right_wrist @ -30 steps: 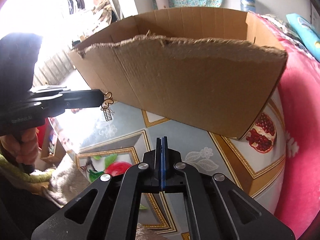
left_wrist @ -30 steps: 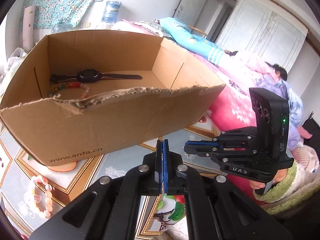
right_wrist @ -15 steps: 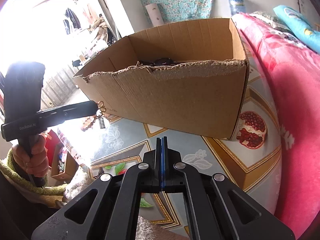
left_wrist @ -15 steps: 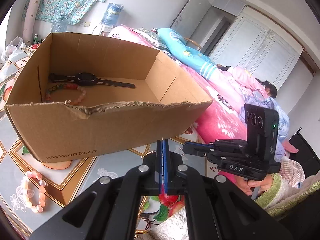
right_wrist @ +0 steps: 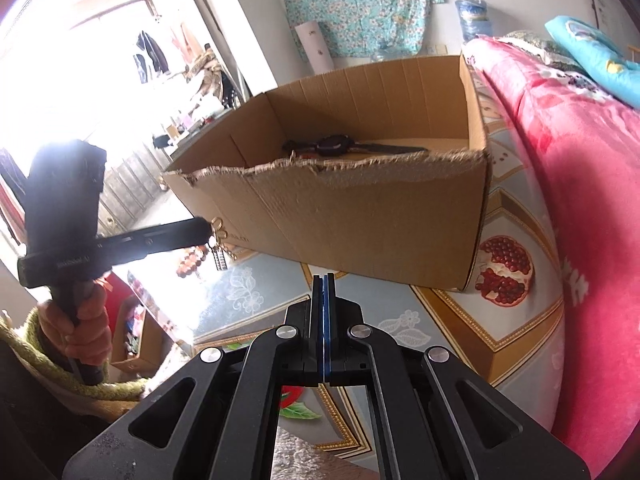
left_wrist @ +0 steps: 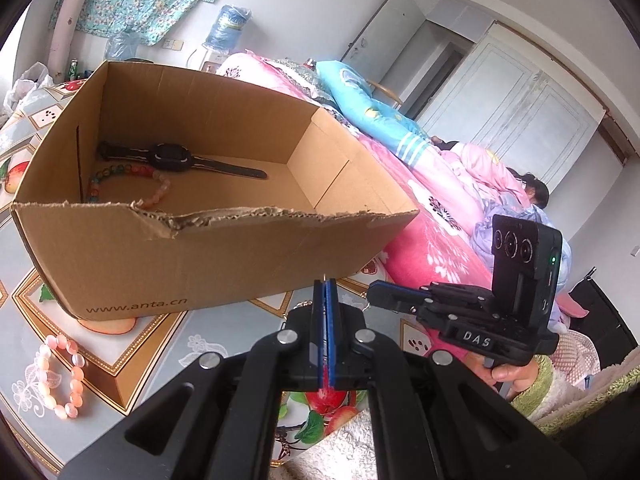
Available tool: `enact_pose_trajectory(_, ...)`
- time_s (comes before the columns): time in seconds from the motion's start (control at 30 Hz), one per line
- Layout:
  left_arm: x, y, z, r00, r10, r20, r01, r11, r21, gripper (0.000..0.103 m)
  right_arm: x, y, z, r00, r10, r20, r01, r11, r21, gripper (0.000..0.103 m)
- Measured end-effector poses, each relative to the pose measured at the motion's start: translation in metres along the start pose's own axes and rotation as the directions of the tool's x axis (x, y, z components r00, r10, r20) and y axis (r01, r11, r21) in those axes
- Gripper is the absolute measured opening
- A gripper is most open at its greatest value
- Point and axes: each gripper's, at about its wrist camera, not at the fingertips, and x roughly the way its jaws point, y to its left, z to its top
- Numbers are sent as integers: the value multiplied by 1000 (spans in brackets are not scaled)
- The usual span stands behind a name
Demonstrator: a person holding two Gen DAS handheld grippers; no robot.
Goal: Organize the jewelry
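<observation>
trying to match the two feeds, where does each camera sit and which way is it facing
Left wrist: sits on the left gripper, looking down over its shut jaws, which pinch a small gold earring, into the cardboard box; the right gripper and its hand show at right.
Right wrist: sits on the right gripper, jaws shut, facing the box's torn near wall; the left gripper and hand show at left.
Shared: the box, the black watch inside, the patterned tablecloth.

— In the cardboard box [left_wrist: 224, 256]?
— Watch [left_wrist: 172, 157] toward the far wall, bead bracelet [left_wrist: 132, 184] just before it.
— Outside?
— Second bracelet [left_wrist: 56, 376] on the tablecloth [left_wrist: 224, 344], before the box, left. Bed [right_wrist: 580, 208] right.
</observation>
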Motion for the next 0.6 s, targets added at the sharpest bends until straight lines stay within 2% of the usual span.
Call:
enact_pose_trajectory(0.27,2,-1,-1,1000,-5,-7,5,1000,0,0,-2,-5,3,1000,19,7,-19,999,27,0)
enact_pose_trajectory(0.6,7,4,-6,999,24,-24,-24,1000,-5,0,2,-3,0,1000,18,-4,-18,999,27,0)
